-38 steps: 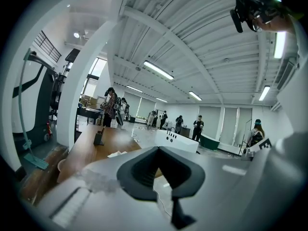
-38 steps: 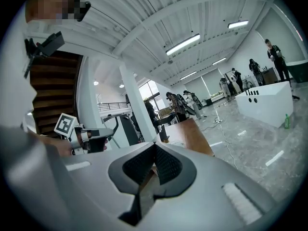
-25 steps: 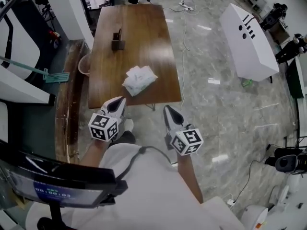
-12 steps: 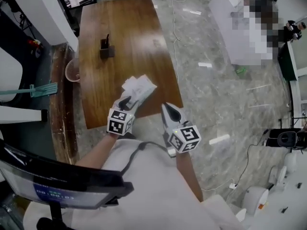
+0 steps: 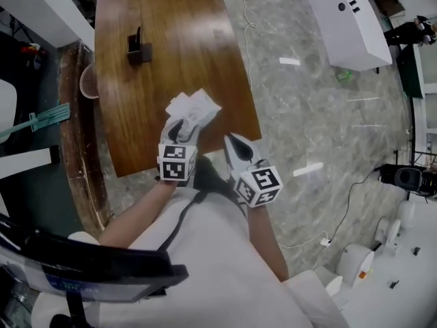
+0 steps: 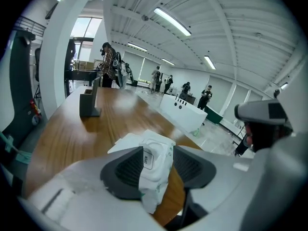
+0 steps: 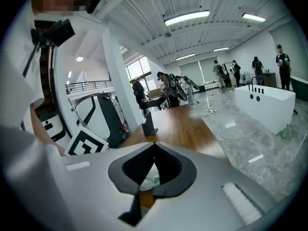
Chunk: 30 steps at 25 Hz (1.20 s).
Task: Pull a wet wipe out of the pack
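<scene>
The white wet wipe pack (image 5: 194, 106) lies near the front edge of the brown table (image 5: 157, 26), crumpled, with a label flap on top. My left gripper (image 5: 181, 126) is at the pack's near end. In the left gripper view the pack (image 6: 155, 160) sits between the two dark pads (image 6: 126, 171); the jaws are opening and do not press on it. My right gripper (image 5: 231, 142) hangs just right of the left one, at the table's front right corner. Its fingertips meet, with nothing between them (image 7: 154, 144). Through its jaw window a bit of the pack (image 7: 149, 178) shows.
A black holder (image 5: 138, 48) stands farther back on the table. A pinkish bin (image 5: 87, 84) sits off the table's left side. On the marble floor to the right are a white box-shaped unit (image 5: 345, 19) and cables. Several people stand far back in the hall.
Both grippers have moved forward and down to the table's front edge. The left one, earlier short of the table, now straddles the pack's near end with spread jaws.
</scene>
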### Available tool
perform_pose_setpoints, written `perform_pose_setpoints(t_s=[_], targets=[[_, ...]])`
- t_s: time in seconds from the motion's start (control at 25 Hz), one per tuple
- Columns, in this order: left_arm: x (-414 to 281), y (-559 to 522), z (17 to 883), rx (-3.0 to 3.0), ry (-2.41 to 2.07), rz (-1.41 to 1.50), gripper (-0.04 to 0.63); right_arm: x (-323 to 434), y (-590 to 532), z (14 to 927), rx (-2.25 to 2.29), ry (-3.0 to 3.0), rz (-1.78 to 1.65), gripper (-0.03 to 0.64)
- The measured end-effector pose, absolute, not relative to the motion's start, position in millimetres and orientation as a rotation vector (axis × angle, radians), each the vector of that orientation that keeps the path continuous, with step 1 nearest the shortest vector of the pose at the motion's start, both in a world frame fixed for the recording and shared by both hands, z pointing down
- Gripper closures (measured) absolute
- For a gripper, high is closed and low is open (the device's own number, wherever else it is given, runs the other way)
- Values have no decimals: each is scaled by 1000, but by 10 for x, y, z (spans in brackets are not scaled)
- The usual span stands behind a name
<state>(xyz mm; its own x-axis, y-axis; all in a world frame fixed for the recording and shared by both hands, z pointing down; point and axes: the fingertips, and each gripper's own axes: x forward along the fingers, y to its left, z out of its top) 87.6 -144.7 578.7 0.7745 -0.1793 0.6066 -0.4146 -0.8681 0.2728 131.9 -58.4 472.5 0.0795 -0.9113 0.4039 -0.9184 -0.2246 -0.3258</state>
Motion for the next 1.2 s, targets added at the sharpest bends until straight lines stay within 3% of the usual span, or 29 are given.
perform_pose_setpoints(t_s=[0.6, 0.72, 0.88, 1.2], targets=[[949, -1591, 5898, 2416, -803, 759, 412, 1429, -1427, 5318, 1575, -2277, 703, 609], [915, -1641, 5969, 2363, -898, 757, 446, 1398, -1536, 5406, 1436, -2316, 641, 609], [862, -1701, 5945, 2313, -997, 729, 583, 1319, -1634, 5474, 1295, -2352, 585, 609], [657, -1730, 5996, 2185, -1070, 648, 588, 1176, -1661, 5728, 1087, -2337, 532, 609]])
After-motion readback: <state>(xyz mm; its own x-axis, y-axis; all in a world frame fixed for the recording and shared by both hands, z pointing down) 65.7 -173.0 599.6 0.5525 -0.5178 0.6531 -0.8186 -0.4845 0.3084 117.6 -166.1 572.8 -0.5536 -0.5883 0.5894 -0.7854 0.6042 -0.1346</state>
